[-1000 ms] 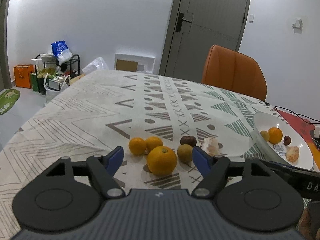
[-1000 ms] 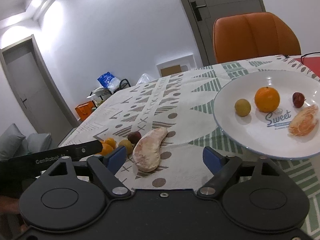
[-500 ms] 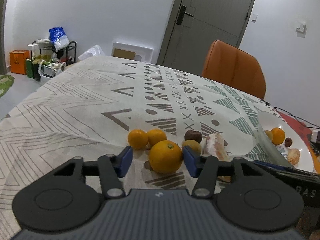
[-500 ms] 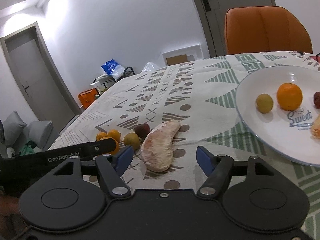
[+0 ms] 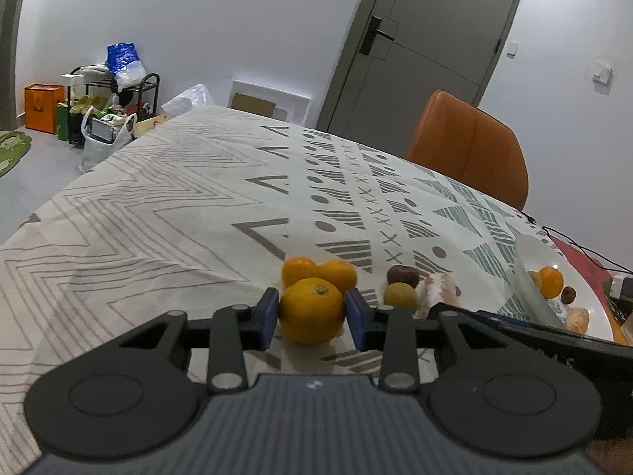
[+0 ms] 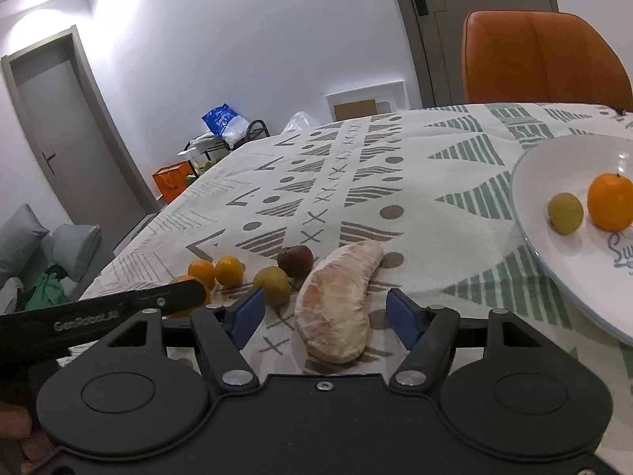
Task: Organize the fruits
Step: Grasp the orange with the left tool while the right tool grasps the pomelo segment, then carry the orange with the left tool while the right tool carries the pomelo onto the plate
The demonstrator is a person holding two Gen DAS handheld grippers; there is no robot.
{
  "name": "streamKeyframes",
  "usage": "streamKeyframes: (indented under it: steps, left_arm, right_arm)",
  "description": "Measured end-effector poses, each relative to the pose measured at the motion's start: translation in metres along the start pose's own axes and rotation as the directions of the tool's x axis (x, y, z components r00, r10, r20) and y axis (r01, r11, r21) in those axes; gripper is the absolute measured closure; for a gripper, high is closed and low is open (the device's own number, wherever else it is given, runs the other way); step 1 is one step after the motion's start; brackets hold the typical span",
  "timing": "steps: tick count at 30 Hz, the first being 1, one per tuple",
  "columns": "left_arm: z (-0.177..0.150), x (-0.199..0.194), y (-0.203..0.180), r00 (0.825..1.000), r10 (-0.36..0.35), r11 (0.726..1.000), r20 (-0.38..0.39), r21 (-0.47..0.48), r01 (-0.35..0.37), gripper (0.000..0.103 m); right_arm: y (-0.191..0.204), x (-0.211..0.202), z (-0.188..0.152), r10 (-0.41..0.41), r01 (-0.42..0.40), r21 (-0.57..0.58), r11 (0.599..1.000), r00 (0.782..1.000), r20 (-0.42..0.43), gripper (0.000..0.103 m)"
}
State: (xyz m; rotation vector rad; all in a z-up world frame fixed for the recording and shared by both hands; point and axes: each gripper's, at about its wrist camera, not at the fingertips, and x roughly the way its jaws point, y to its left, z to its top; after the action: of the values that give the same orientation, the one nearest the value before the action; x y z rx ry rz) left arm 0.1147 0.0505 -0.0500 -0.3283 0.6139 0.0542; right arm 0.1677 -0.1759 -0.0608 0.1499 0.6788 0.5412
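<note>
Left tongs (image 5: 311, 312) low in the frame centre, blue pads (image 5: 267, 314) pinching the large orange (image 5: 311, 309) from both sides, fruit resting on the surface (image 5: 166, 198). Just behind it, 2 small oranges (image 5: 318, 271) side by side; to their right a dark round fruit (image 5: 402, 276), a yellow-green fruit (image 5: 400, 296) and a peeled pomelo segment (image 5: 437, 291). Right tongs (image 6: 323, 314) at lower centre of the other view, spread wide, pads on either side of the pomelo segment (image 6: 338, 301) without touching it. White plate (image 6: 554, 261) at the right edge, holding an orange (image 6: 609, 201) and a small yellow fruit (image 6: 565, 213), with blue lettering on its face. Cloth over the surface printed with grey chevrons, dots, crosses and green striped triangles. Orange chair (image 5: 470, 146) at the far side, grey door (image 5: 419, 47) behind it in the upper right, white walls all round. Upper left of the left view: black rack (image 5: 118, 91) loaded with bags, blue bag (image 5: 123, 61) on top, orange bag (image 5: 41, 107) on the floor beside. A 2nd grey door (image 6: 63, 134) and grey cushions (image 6: 47, 245) at the left of the right view.
</note>
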Motion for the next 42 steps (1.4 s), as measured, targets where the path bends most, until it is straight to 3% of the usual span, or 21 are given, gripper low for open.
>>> streamKeyframes:
  steps: [7,10,17,29,42]
  left_arm:
    - [0.003,-0.005,0.007,1.0,0.023,1.0,0.008,-0.009,-0.023,0.068]
    - [0.003,-0.007,0.006,1.0,0.026,1.0,0.013,-0.007,-0.026,0.068]
    - [0.004,-0.009,-0.002,1.0,0.026,1.0,0.018,0.005,-0.026,0.068]
    - [0.009,-0.013,-0.029,0.999,0.0,0.998,0.033,0.055,-0.002,0.068]
    - [0.009,-0.005,-0.068,0.999,-0.04,0.993,0.029,0.114,0.037,0.068]
  right_arm:
    - [0.006,0.006,0.0,-0.017,0.017,-0.032,0.999,1.0,-0.001,0.037]
    - [0.012,0.006,-0.002,-0.035,0.034,-0.076,0.997,0.999,-0.006,0.064]
    - [0.005,-0.002,-0.001,-0.006,0.005,-0.05,0.999,1.0,-0.013,0.066]
    - [-0.015,-0.031,0.01,0.01,-0.011,0.017,1.0,0.998,0.068,0.066]
    - [-0.053,-0.059,0.015,-0.04,0.027,0.094,0.995,0.99,0.139,0.066]
